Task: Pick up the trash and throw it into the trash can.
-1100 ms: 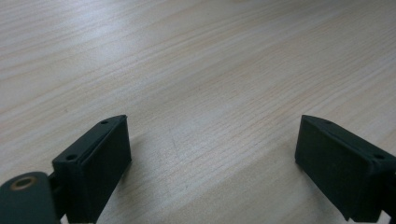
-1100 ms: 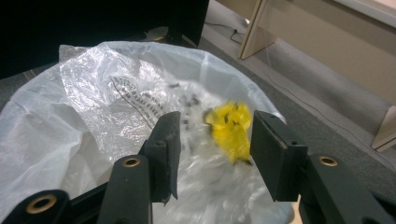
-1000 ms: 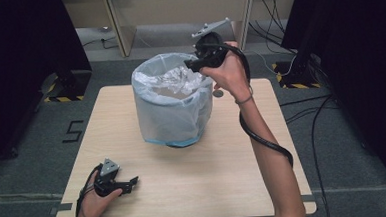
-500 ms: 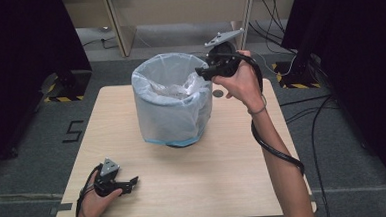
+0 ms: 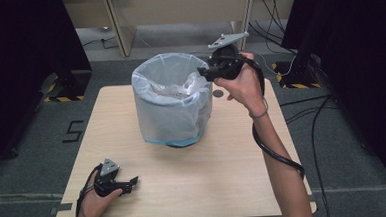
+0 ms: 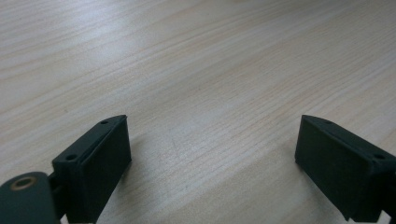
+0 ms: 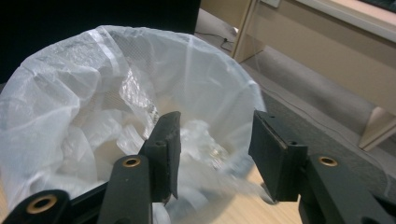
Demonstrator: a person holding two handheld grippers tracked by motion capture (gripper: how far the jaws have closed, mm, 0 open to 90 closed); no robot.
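A round bin lined with a thin white plastic bag [image 5: 173, 109] stands at the middle of the wooden table [image 5: 224, 177]. My right gripper [image 5: 201, 73] hovers at the bin's far right rim, pointing inward. In the right gripper view its jaws [image 7: 215, 126] have just been closing. The bag's rim [image 7: 243, 156] runs between them, but the pads do not press on it. Crumpled bag folds [image 7: 93, 93] lie inside the bin. My left gripper [image 5: 134, 181] rests on the table's near left corner. Its jaws [image 6: 212, 135] stand wide open over bare wood [image 6: 187, 56].
A small dark round spot [image 5: 218, 93] sits on the table right of the bin. The right gripper's cable [image 5: 276, 156] hangs along the forearm. Wooden furniture legs [image 5: 119, 27] stand behind the table, and dark curtains flank both sides.
The right hand and gripper have shifted a little to the right and down at the bin's rim, and the bag's folds sit lower inside. The left gripper has stayed put.
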